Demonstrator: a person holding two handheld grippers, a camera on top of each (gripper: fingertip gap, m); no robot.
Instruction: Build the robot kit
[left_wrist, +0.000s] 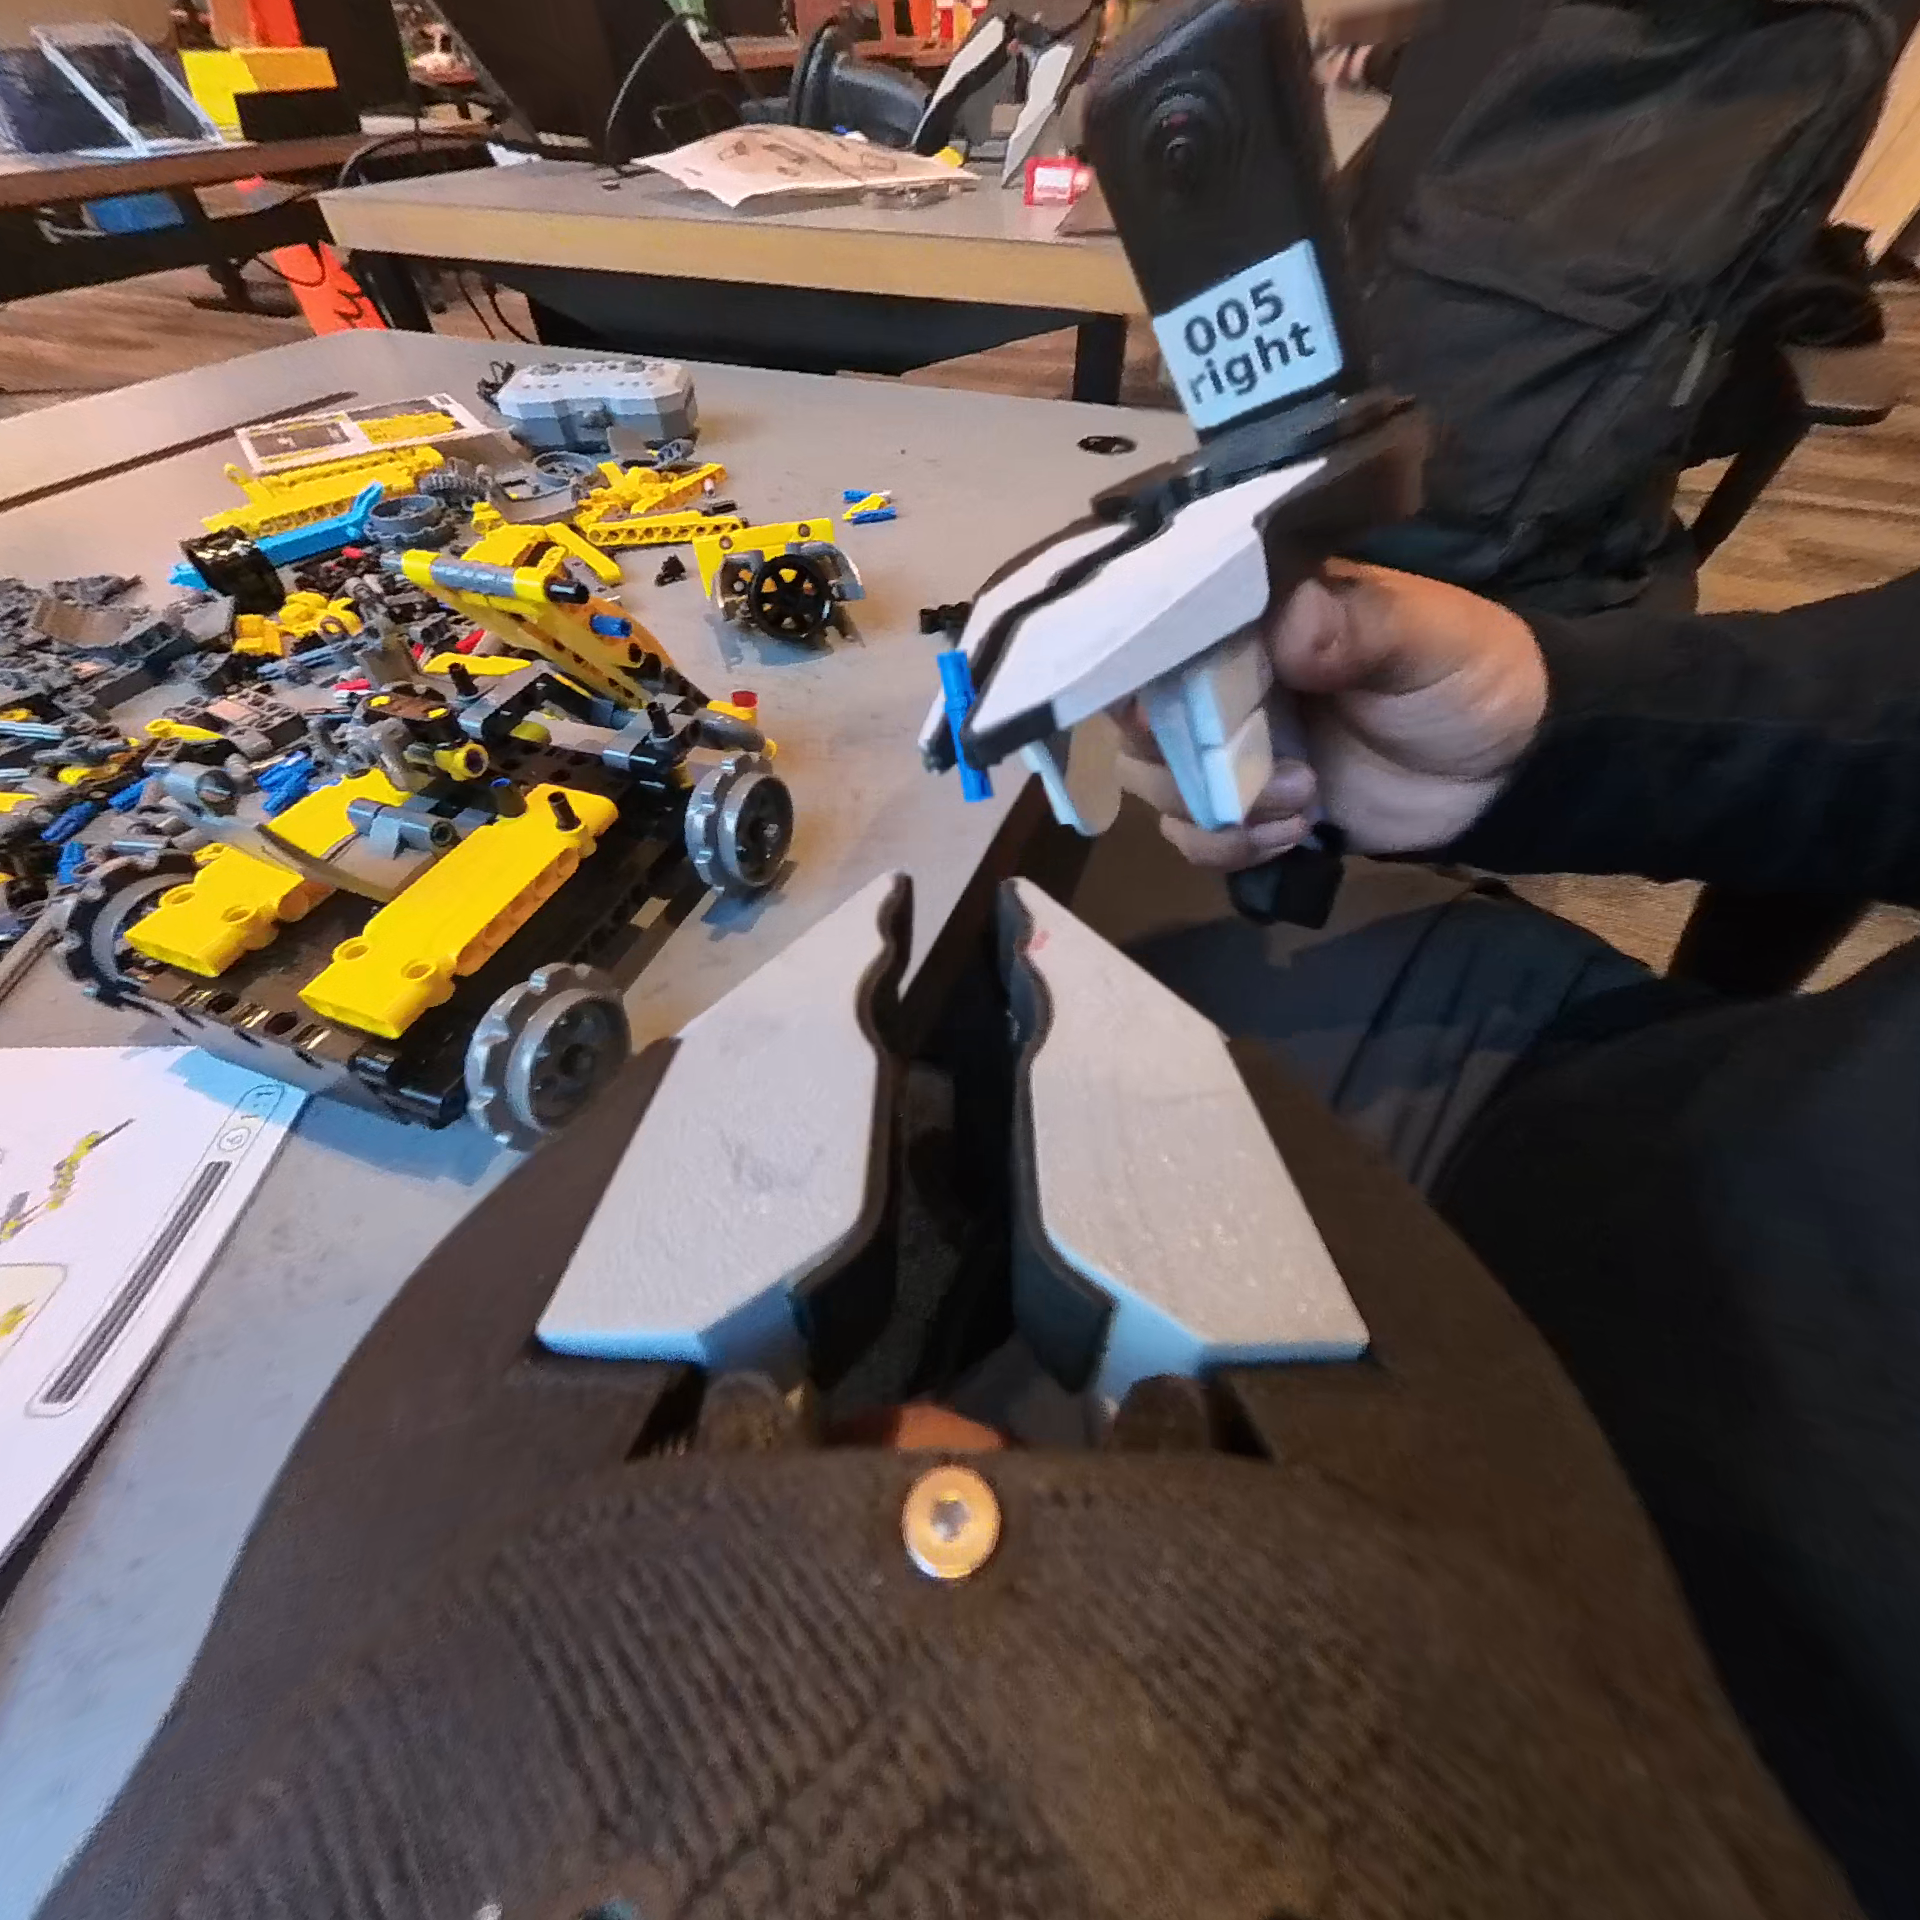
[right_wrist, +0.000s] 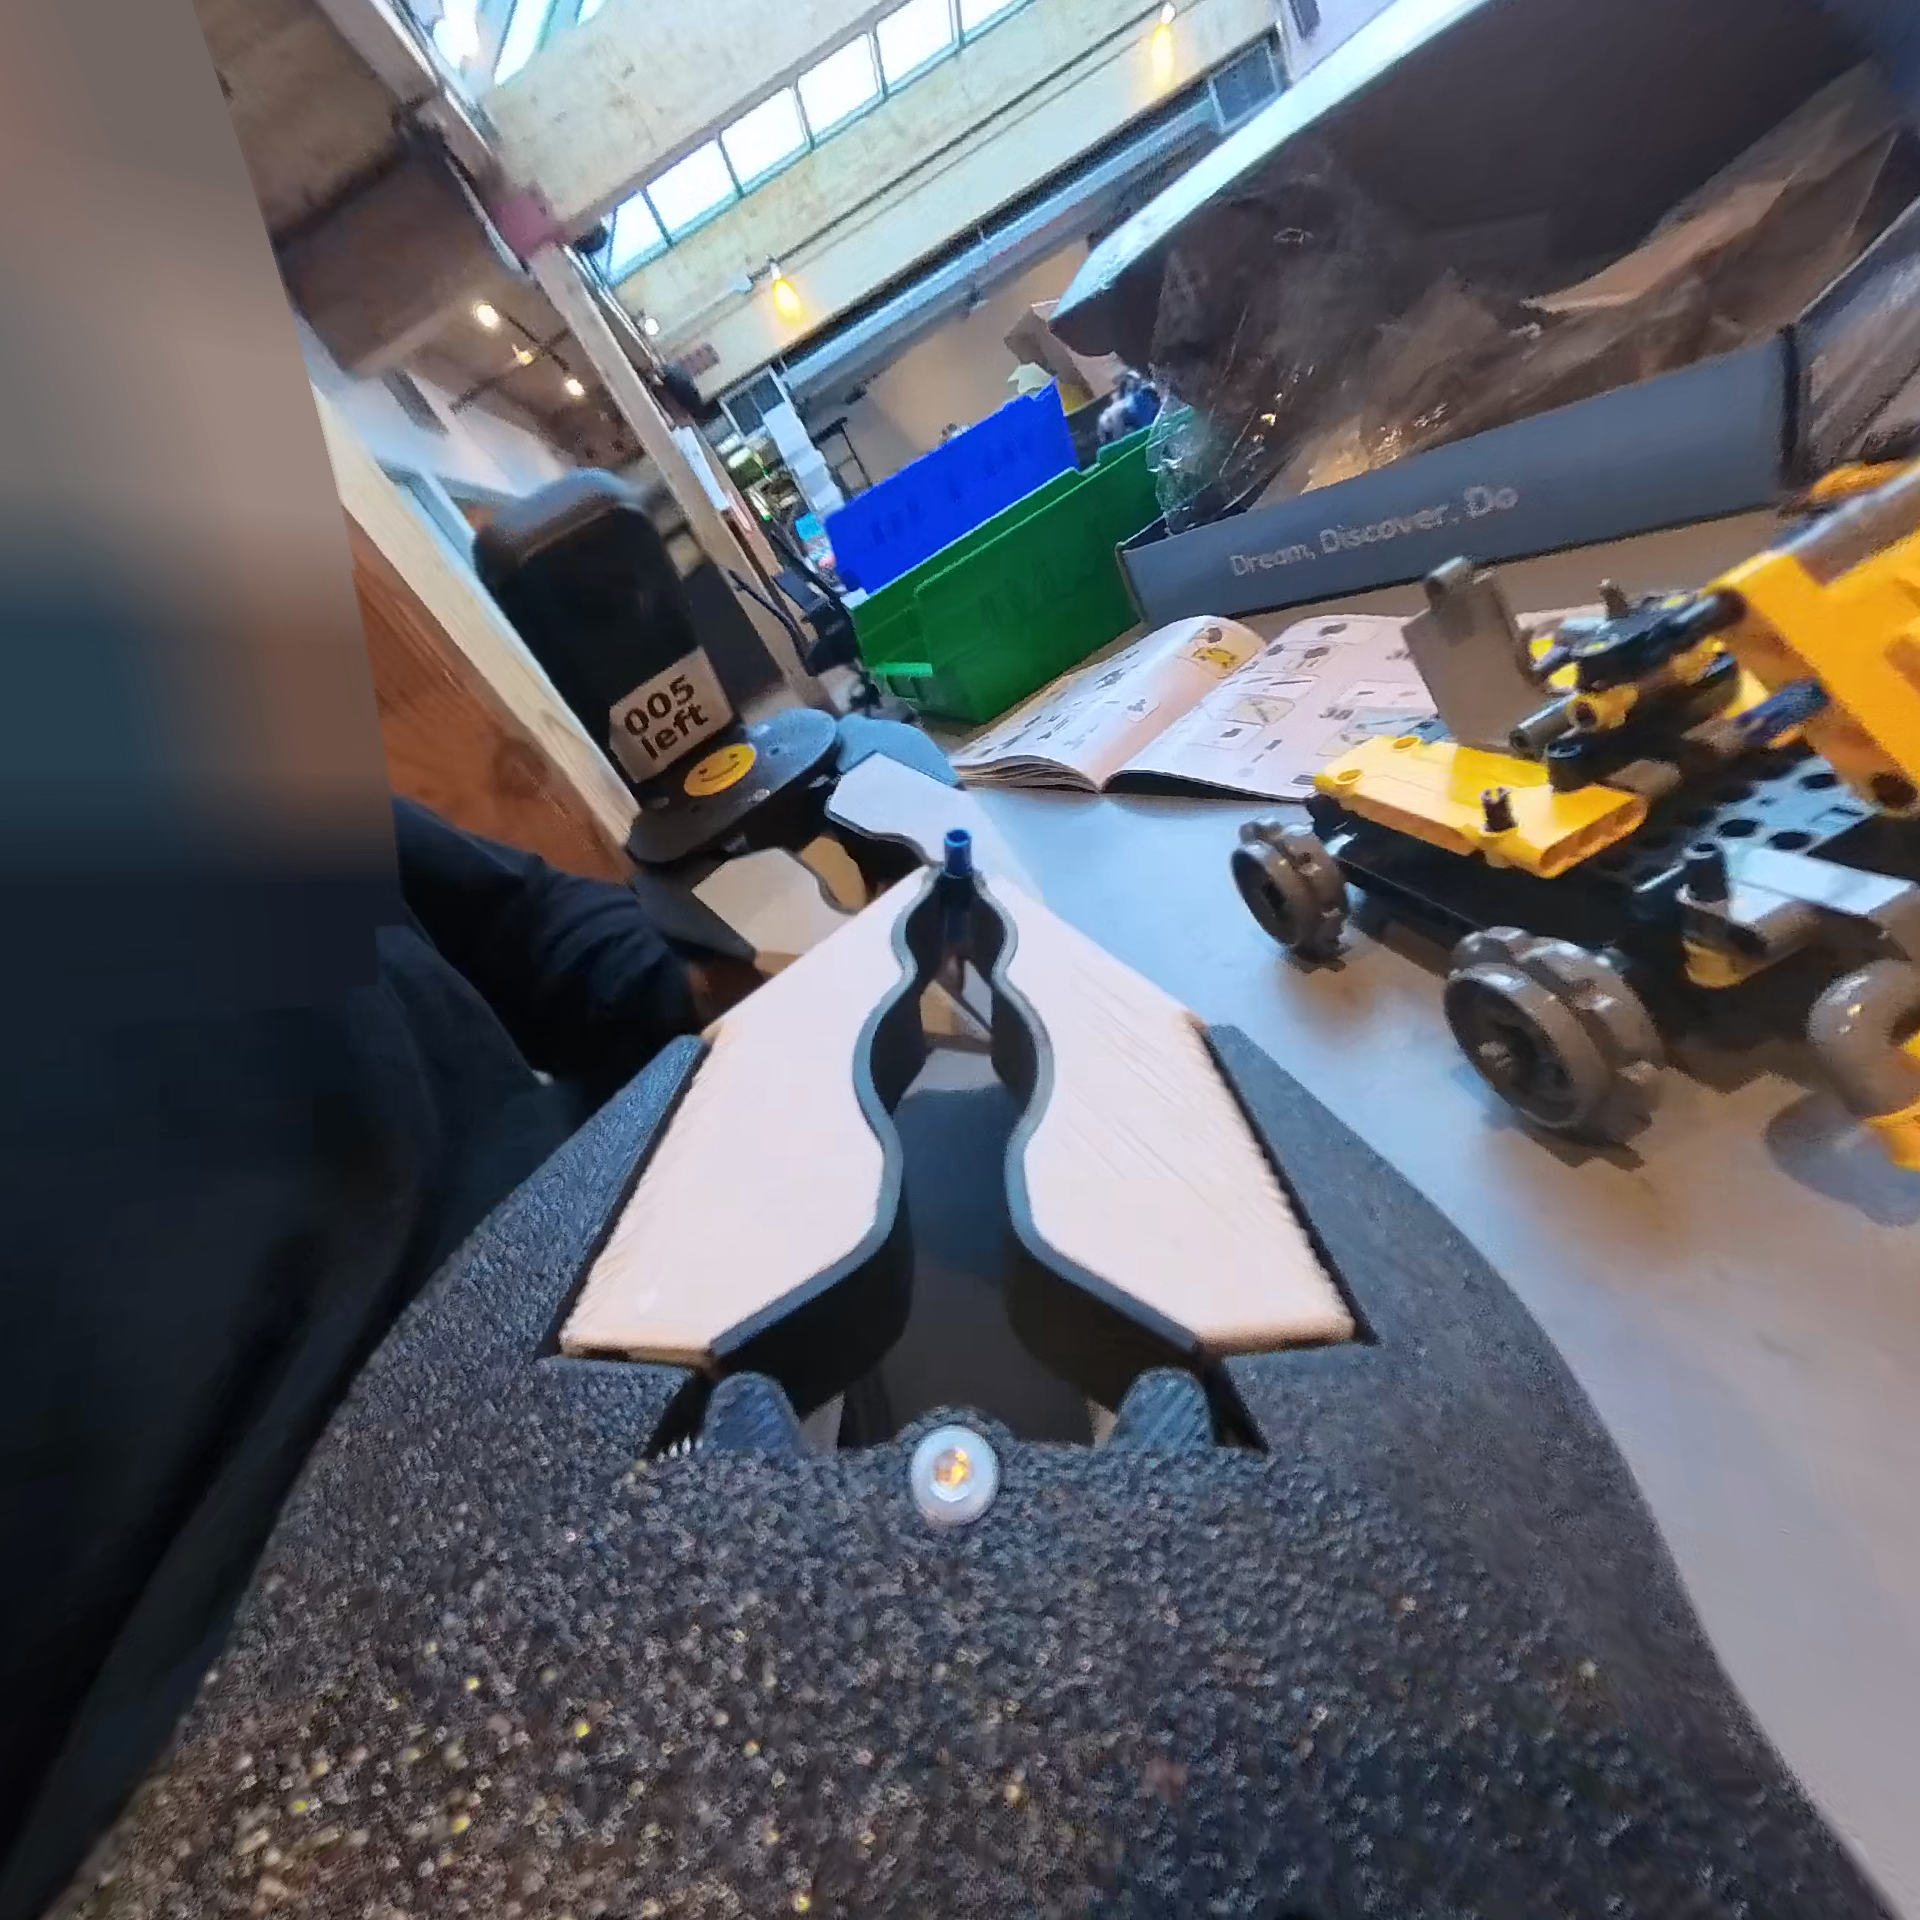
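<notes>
The blue pin (right_wrist: 954, 868) shows only its tip in the right wrist view, the rest is hidden between the fingertips of the right gripper (right_wrist: 954, 914); a blurred patch covers the left edge there, so nothing behind it can be told. The yellow vehicle (right_wrist: 1621, 831) is cut off by the right edge in that view, and its far wheels are hidden; in the left wrist view the instruction sheet (left_wrist: 114, 1226) is cut by the left edge, and the small parts in the loose pile (left_wrist: 156, 665) are too tiny to tell apart.
</notes>
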